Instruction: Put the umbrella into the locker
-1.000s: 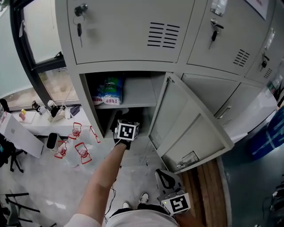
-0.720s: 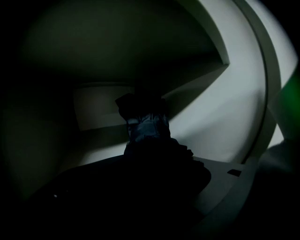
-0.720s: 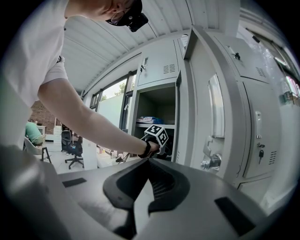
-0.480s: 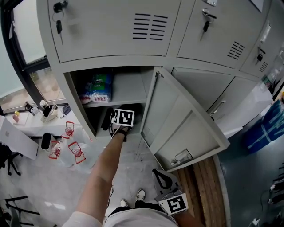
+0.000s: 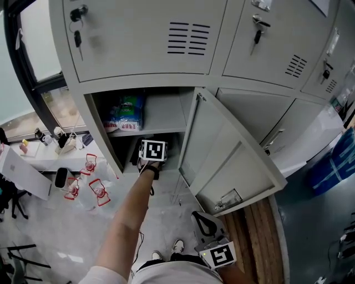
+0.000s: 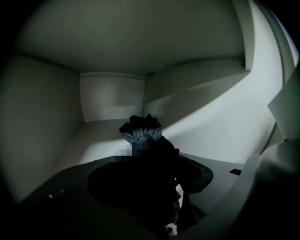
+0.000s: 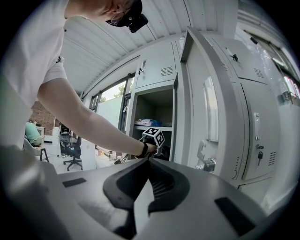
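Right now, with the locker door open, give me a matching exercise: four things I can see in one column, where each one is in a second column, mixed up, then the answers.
Things
1. umbrella
2. blue and white packet
3. key
4. bottles with red handles

Places
A. on the floor, left of the lockers
B. in the lower space of the open locker
C. hanging from the lock of a shut door
D. on the shelf inside the open locker

Pairs: 1-B, 2-D, 3-C, 4-A
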The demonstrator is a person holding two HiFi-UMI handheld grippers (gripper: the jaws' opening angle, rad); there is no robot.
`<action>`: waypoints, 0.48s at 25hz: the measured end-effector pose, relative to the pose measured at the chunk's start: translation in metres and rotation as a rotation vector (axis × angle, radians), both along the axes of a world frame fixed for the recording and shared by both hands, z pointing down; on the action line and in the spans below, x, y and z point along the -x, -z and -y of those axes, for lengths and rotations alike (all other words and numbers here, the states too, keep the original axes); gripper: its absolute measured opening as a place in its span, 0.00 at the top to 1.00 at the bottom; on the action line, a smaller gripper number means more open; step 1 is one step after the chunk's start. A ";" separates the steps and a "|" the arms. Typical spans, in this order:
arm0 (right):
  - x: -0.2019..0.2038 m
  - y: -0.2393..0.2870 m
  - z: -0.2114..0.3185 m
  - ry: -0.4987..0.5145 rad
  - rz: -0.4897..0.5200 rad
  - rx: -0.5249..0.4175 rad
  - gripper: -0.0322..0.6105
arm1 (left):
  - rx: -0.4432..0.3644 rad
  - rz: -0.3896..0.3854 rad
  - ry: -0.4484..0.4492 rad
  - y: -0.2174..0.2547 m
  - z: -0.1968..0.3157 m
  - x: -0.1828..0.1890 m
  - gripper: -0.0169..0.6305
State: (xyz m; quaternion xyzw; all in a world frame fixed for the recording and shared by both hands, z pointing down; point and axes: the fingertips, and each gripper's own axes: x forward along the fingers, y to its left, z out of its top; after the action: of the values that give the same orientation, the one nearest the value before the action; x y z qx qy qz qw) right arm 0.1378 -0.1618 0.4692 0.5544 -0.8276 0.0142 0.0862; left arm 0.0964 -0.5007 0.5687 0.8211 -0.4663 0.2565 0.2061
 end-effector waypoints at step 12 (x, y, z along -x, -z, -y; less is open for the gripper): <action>0.000 0.004 -0.001 0.014 0.000 -0.031 0.93 | -0.235 -0.025 -0.044 0.048 -0.016 0.002 0.52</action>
State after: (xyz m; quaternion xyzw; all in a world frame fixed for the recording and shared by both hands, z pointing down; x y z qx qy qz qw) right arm 0.1381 -0.1610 0.4654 0.5499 -0.8316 0.0007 0.0776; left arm 0.0940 -0.4851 0.5207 0.8528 -0.4724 0.1944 0.1084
